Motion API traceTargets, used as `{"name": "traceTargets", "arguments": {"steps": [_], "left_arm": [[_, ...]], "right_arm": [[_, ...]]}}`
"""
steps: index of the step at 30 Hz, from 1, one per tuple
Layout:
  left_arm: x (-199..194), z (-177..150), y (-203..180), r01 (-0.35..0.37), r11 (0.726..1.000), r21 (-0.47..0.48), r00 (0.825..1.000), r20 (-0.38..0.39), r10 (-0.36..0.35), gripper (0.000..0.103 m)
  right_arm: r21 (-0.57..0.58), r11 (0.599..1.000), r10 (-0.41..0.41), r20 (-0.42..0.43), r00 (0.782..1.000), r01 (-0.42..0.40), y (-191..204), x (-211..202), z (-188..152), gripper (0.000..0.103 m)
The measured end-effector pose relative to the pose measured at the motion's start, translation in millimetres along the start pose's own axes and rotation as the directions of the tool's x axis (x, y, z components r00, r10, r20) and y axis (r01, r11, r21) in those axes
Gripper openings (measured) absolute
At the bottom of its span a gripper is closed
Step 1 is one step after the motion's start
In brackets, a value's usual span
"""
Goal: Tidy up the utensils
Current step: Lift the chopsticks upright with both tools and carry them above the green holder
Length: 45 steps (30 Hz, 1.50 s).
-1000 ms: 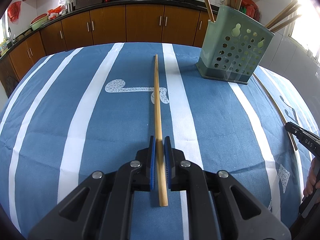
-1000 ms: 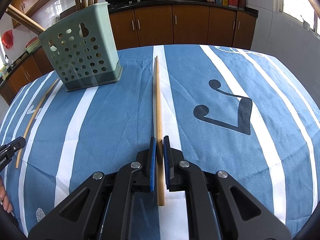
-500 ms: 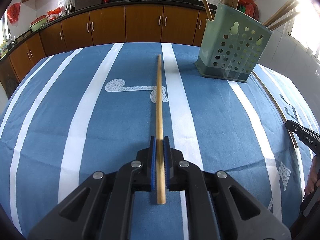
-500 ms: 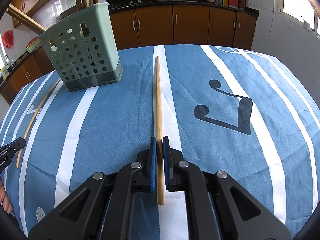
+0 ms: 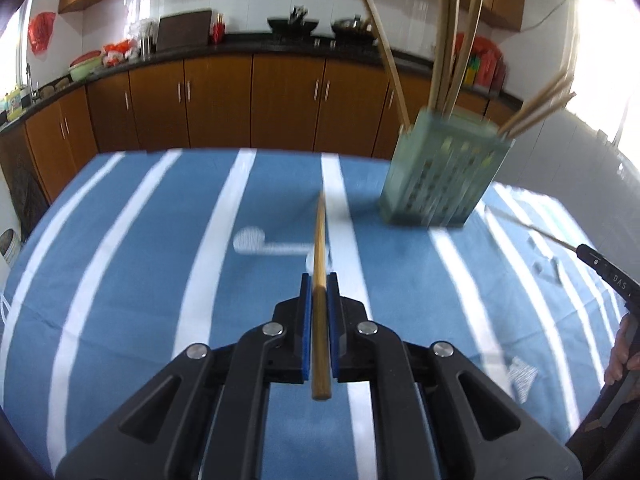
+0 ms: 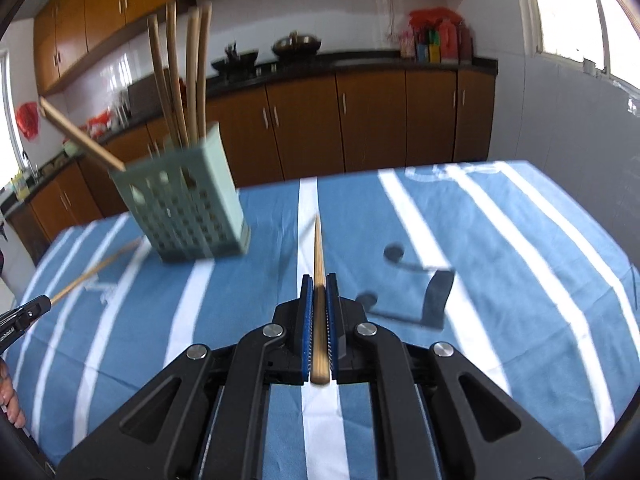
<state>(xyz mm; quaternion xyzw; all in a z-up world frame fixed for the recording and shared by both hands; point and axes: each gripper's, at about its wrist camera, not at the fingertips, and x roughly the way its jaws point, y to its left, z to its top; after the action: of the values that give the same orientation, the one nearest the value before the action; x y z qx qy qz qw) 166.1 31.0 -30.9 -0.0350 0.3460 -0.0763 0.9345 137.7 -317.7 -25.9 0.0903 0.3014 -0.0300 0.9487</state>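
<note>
Chopsticks sit clamped in both your tools, one in the left tool (image 5: 319,280) and one in the right tool (image 6: 319,280), each lifted clear of the striped tabletop (image 5: 132,280) near the green holder (image 5: 440,176).

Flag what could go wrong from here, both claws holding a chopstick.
1. The green holder already has sticks splayed outward; a new tip could snag them or tip it.
2. Left claw and right claw each pinch a chopstick near its rear end, so the long tips may swing or collide.
</note>
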Motion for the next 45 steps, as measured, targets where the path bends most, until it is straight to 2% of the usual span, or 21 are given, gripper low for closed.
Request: {"name": "traceTargets", "arguments": {"steps": [6, 22, 27, 30, 34, 38, 42, 43, 45], "left_arm": [[-31, 24, -3, 0.026, 1.000, 0.006, 0.995, 0.095, -0.027, 0.008], [-70, 55, -6, 0.092, 0.996, -0.013, 0.972, 0.216, -0.087, 0.007], [-87, 70, -14, 0.142, 0.990, -0.002, 0.957, 0.254, -0.137, 0.007], [-102, 85, -25, 0.175, 0.985, 0.009, 0.940, 0.297, -0.169, 0.007], [-116, 107, -40, 0.194, 0.981, 0.014, 0.913, 0.364, -0.185, 0.007], [-129, 133, -56, 0.207, 0.978, -0.001, 0.877, 0.443, -0.185, 0.007], [-137, 157, -67, 0.209, 0.977, -0.036, 0.834, 0.528, -0.159, 0.007], [-137, 163, -71, 0.200, 0.979, -0.046, 0.819, 0.557, -0.141, 0.007], [-136, 171, -76, 0.186, 0.981, -0.060, 0.803, 0.585, -0.117, 0.007]], "right_arm": [[0.031, 0.999, 0.010, 0.089, 0.996, -0.013, -7, -22, 22, 0.007], [0.050, 0.997, 0.044, 0.207, 0.977, -0.056, -2, -56, 51, 0.007], [0.040, 0.992, 0.106, 0.245, 0.964, -0.120, 9, -72, 72, 0.007], [0.022, 0.984, 0.163, 0.297, 0.941, -0.177, 20, -89, 89, 0.007], [-0.015, 0.967, 0.243, 0.364, 0.899, -0.255, 40, -111, 111, 0.007], [-0.073, 0.961, 0.273, 0.418, 0.866, -0.268, 61, -122, 124, 0.007], [-0.095, 0.962, 0.270, 0.444, 0.855, -0.254, 73, -117, 135, 0.007], [-0.101, 0.964, 0.264, 0.448, 0.854, -0.246, 76, -113, 138, 0.007], [-0.110, 0.966, 0.257, 0.448, 0.856, -0.232, 82, -103, 143, 0.007]]}}
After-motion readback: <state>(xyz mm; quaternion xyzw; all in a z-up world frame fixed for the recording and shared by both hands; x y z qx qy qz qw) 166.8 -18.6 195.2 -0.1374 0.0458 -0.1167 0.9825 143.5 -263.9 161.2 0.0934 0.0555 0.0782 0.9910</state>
